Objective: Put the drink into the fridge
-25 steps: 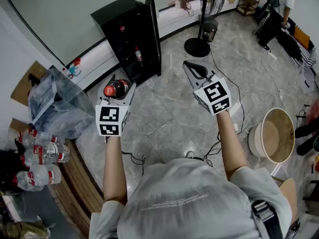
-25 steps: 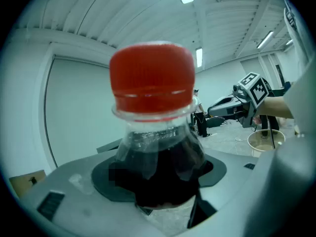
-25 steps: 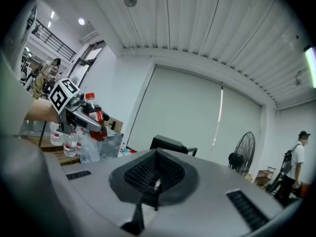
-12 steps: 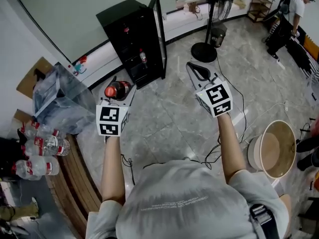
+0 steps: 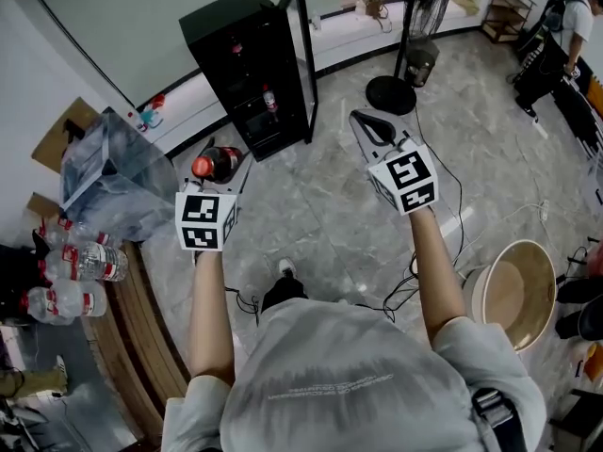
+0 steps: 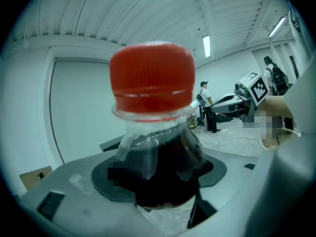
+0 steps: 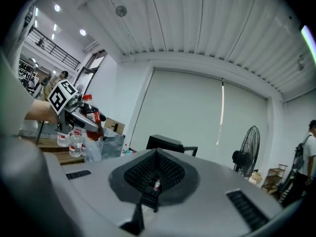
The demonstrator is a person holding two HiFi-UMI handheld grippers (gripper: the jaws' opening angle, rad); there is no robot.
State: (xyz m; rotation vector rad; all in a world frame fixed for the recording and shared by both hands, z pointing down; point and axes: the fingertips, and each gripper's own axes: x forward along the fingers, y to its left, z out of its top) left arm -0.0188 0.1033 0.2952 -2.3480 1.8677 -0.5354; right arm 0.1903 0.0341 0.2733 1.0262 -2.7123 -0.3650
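Note:
In the head view my left gripper (image 5: pixel 224 169) is shut on a cola bottle (image 5: pixel 213 164) with a red cap, carried above the grey tiled floor. The left gripper view shows that bottle (image 6: pixel 154 132) upright between the jaws, its neck and cap filling the middle. A black fridge (image 5: pixel 247 59) stands ahead with its door (image 5: pixel 303 55) swung open; a small bottle (image 5: pixel 270 100) shows on a shelf inside. To the right, my right gripper (image 5: pixel 361 123) is shut and holds nothing. In the right gripper view the fridge (image 7: pixel 170 143) is straight ahead beyond the jaw tips, and the cola bottle (image 7: pixel 91 113) is at far left.
A clear plastic bag (image 5: pixel 108 182) and several water bottles (image 5: pixel 71 276) lie on a wooden bench at the left. A standing fan (image 5: pixel 410 22) is right of the fridge. Cables (image 5: pixel 452 196) trail over the floor toward a round wooden tub (image 5: pixel 516 285). A person (image 5: pixel 565 26) stands far right.
The fridge has come a little nearer and lower in the head view. A shoe now shows below my hands. Both grippers keep their hold and spacing.

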